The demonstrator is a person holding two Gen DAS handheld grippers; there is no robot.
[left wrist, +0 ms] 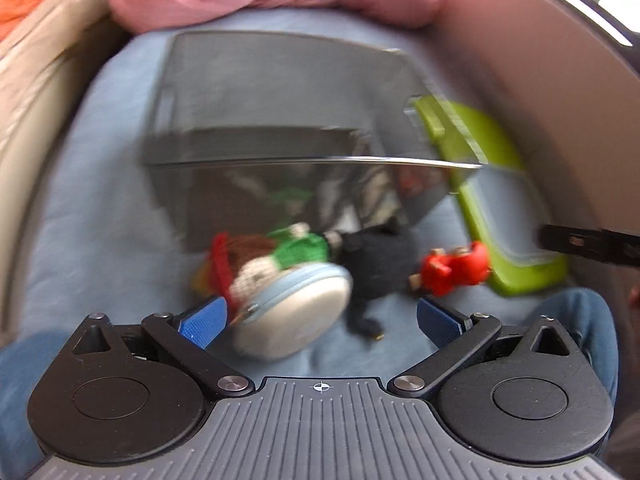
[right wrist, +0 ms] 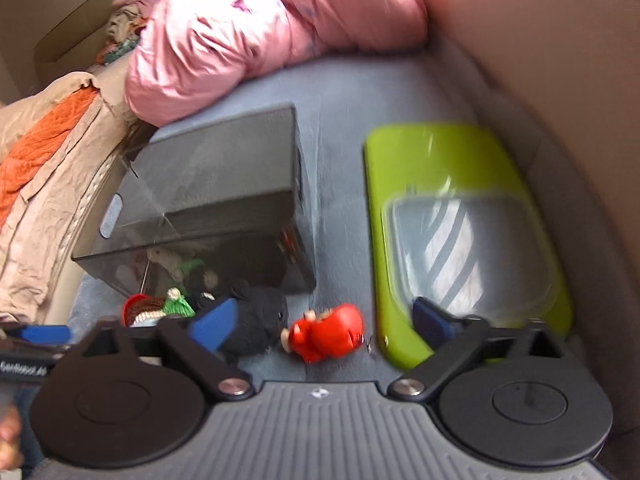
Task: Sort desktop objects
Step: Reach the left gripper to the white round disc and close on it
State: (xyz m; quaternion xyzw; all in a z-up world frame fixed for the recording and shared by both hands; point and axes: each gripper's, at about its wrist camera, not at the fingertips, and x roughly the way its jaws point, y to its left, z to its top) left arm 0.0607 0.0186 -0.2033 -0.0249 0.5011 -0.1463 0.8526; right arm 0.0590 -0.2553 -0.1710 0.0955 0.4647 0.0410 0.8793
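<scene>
Progress: your grey bin looks empty; nothing seems sorted yet.
Left: round pouch, knitted doll, black toy and red toy lie on the blue sheet before the bin.
Grippers: left gripper and right gripper both spread, holding nothing.
Room: green lid is right of the bin; pink bedding is behind.

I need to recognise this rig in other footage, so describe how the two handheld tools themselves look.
Both look alike. The left tool and the right tool each have two blue textured finger pads on black link arms with silver pivot pins, two round black discs, and a grey ribbed body bearing a small round crosshair mark. White lettering shows on the left tool's side in the right wrist view, too blurred to read.
</scene>
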